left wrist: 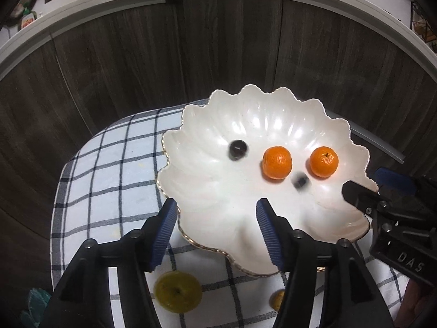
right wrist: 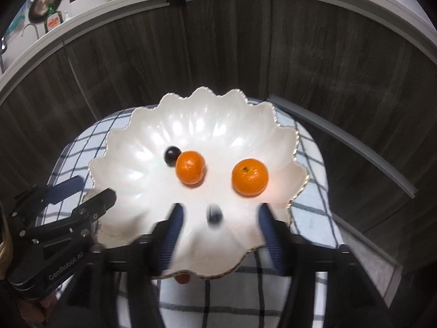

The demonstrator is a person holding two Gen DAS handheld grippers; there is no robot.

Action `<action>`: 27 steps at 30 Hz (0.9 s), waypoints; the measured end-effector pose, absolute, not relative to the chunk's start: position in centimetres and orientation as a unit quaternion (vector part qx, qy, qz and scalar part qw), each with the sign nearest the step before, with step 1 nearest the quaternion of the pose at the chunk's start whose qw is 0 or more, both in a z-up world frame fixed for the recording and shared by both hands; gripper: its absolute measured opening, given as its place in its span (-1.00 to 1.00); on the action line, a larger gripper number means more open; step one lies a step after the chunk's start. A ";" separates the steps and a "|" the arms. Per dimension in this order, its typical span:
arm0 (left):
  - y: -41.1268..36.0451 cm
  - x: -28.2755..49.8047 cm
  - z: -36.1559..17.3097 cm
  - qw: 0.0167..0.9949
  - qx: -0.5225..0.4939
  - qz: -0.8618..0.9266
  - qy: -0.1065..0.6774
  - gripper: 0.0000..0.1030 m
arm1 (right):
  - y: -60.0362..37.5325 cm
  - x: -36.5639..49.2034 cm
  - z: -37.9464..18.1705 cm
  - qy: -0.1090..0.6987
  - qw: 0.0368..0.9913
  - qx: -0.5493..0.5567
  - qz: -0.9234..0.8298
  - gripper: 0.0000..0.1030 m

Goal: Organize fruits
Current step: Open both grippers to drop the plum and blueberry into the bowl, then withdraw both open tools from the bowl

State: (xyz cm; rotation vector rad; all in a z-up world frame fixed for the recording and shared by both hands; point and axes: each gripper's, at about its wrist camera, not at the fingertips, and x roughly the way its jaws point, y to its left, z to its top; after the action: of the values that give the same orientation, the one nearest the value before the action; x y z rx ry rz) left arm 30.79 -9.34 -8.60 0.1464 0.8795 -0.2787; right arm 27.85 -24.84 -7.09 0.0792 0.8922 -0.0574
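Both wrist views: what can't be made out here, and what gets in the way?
- Dark fruit between the right tongs: motion-blurred in both views, so its kind, and whether it touches the shell dish, can't be told.
- Small orange fruit, left wrist view: mostly hidden behind a finger of the left tongs.
- Reddish-orange item, right wrist view: only a sliver shows under the dish rim.
- Yellow-green fruit, left wrist view: blurred.

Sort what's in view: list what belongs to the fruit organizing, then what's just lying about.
Job:
white scalloped bowl
two mandarins
two dark grapes
yellow-green fruit on checked cloth

Lying about:
dish-soap bottle
pan on the counter behind
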 end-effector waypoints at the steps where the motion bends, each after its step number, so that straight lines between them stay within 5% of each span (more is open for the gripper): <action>1: -9.3 30.7 -8.5 0.894 0.072 -0.133 0.422 0.24 | -24.9 27.8 -6.9 0.428 0.903 0.038 -0.032 0.30; 9: -8.5 30.1 -7.1 0.902 0.067 -0.120 0.410 0.57 | -24.9 27.5 -5.7 0.416 0.908 0.034 -0.042 0.38; 27: -7.4 27.5 -3.9 0.913 0.060 -0.114 0.386 0.60 | -24.7 25.0 -2.7 0.388 0.920 0.030 -0.047 0.38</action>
State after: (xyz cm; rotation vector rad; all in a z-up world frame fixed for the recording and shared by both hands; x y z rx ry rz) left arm 27.53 -7.44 -3.95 0.1244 0.7951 -0.2356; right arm 24.99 -24.75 -2.70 0.0606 0.7973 -0.0962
